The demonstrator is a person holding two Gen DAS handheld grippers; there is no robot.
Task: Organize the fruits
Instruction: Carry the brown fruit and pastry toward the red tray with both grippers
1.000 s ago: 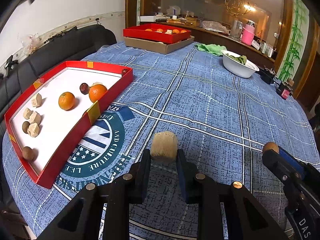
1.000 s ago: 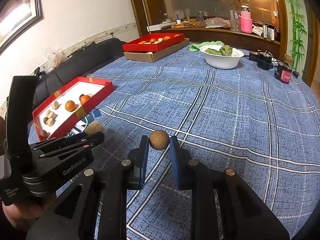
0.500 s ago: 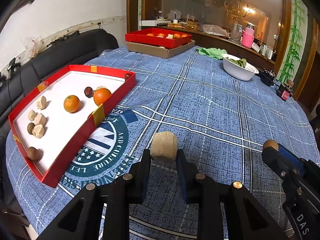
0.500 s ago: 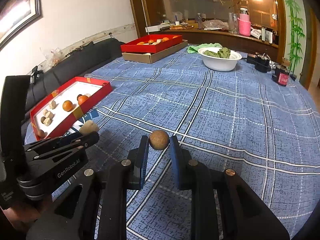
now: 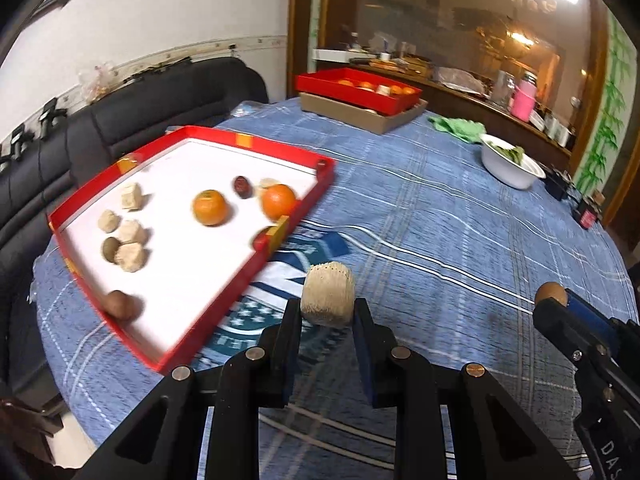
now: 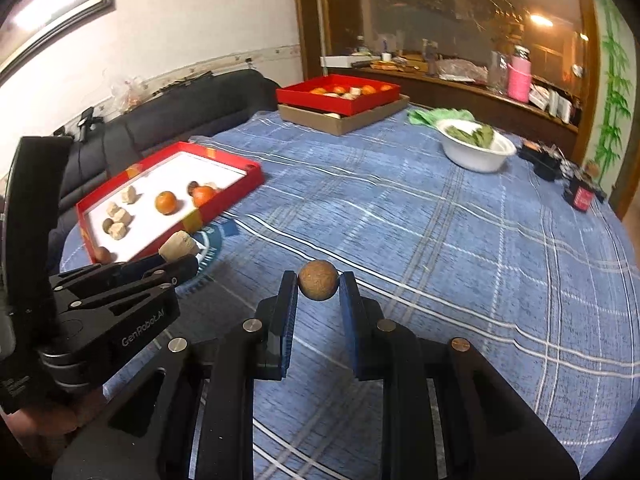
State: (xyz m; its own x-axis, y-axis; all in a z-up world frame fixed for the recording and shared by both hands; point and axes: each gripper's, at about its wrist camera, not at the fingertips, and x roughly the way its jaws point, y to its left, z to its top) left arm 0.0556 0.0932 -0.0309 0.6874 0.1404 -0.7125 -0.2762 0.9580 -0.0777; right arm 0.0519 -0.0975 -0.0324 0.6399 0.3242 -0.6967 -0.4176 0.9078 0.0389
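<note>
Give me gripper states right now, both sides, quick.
Left gripper: closed on the beige net-wrapped fruit, held above the table.
Right gripper: closed on the small brown round fruit, held above the table.

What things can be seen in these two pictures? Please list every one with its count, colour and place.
red tray: one, red rim, white floor, left on the table
oranges: two, orange, in the red tray
beige lumps: at least four, pale tan, left part of the red tray
brown ball fruits: at least two, brown, in the red tray
dark red fruit: one, beside the farther orange
far red tray: one, red, on a cardboard box at the far edge
white bowl: one, holds green leaves, far right
green cloth: one, behind the bowl
tablecloth: one, blue check
left gripper: jaws shut on a beige lump
right gripper: jaws shut on a brown ball
</note>
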